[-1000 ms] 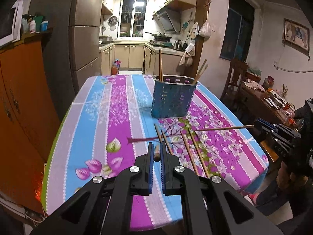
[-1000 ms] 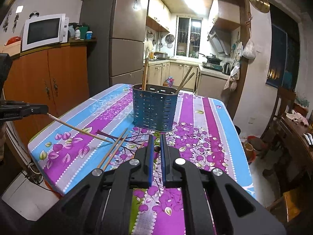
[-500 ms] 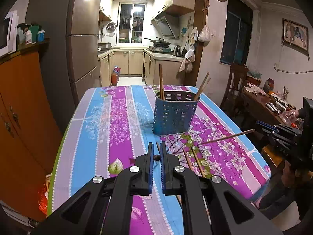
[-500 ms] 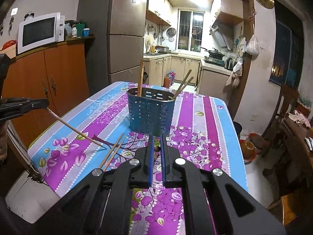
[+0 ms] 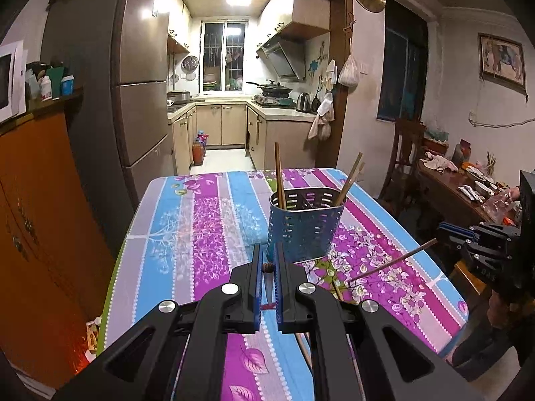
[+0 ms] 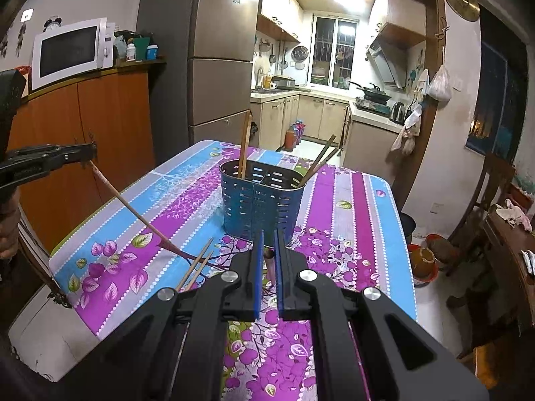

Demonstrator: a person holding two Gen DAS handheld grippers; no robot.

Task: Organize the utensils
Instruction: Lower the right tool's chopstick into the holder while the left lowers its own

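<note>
A blue perforated utensil holder [image 5: 303, 222] stands on the floral table and holds three chopsticks; it also shows in the right wrist view [image 6: 260, 202]. My left gripper [image 5: 268, 260] is shut on a chopstick [image 5: 268, 282], held above the table just in front of the holder. From the right wrist view that chopstick [image 6: 133, 207] slopes down from the left gripper [image 6: 83, 152]. My right gripper [image 6: 269, 244] is shut on another chopstick [image 6: 270, 265]; the left wrist view shows it [image 5: 391, 264] sticking out of the right gripper [image 5: 444, 230]. Two loose chopsticks [image 6: 197, 265] lie on the cloth.
The table [image 6: 378, 234] has a purple and blue striped cloth. An orange cabinet [image 6: 83, 133] with a microwave [image 6: 72, 51] stands left, a fridge [image 5: 133, 100] behind. A wooden chair [image 5: 404, 153] and a cluttered side table [image 5: 461, 190] are at the right.
Both grippers have lifted with their chopsticks and come closer to the holder. The left chopstick's tip has risen off the cloth and the views have tilted up.
</note>
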